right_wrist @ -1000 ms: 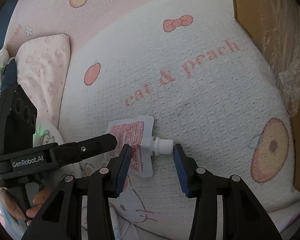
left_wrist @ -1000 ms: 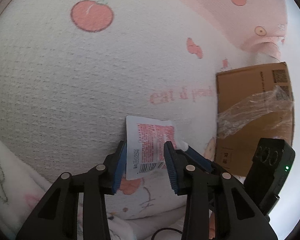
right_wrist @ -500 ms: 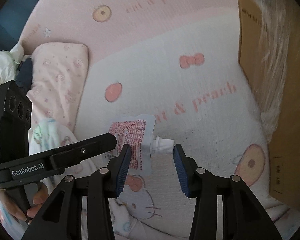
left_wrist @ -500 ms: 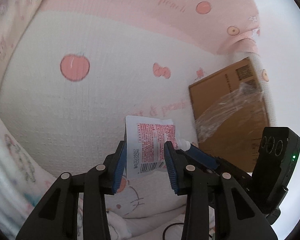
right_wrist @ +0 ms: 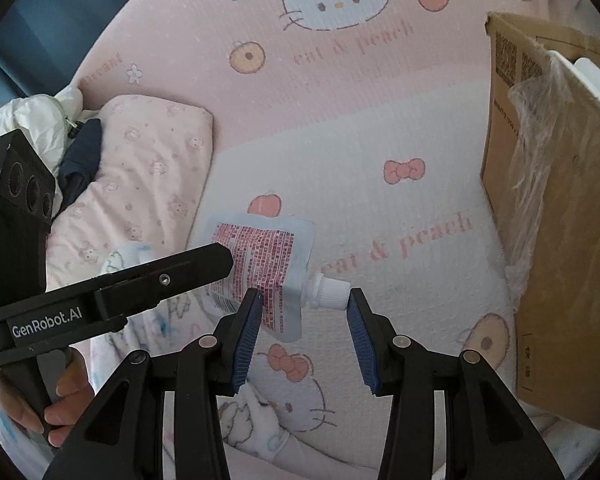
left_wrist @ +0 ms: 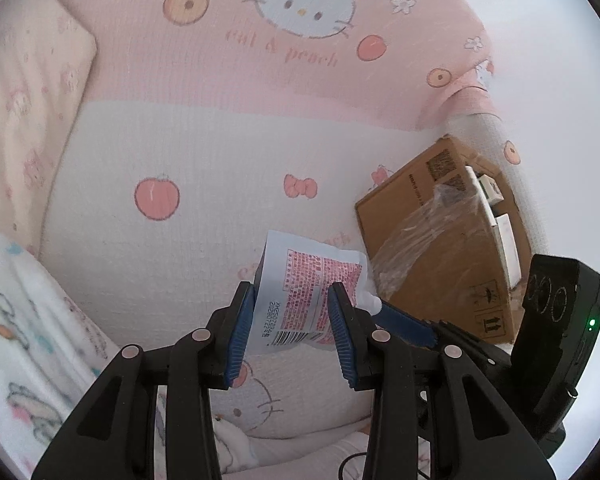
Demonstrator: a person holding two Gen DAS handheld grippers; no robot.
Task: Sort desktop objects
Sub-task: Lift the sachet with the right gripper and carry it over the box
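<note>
Your left gripper (left_wrist: 292, 312) is clamped on the pouch (left_wrist: 304, 292), lifted above the blanket (left_wrist: 204, 152). Your right gripper (right_wrist: 302, 308) grips its white cap (right_wrist: 326, 290); only that view shows your hand (right_wrist: 66, 400). The cardboard box (left_wrist: 440, 248) sits right.

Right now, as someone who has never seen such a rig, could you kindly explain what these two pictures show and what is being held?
These are no robot arms: a person holds a handheld two-finger tool in each hand, each with a fisheye camera looking along its fingers. One picture comes from the left gripper, the other from the right gripper. In the right view you also see the left tool and the hand holding it. Both grip one spouted pouch in the air: the left holds its body, the right spans its corner and white cap. Below lies a pink and white cartoon blanket, with a pillow and a cardboard box wrapped in plastic film.
</note>
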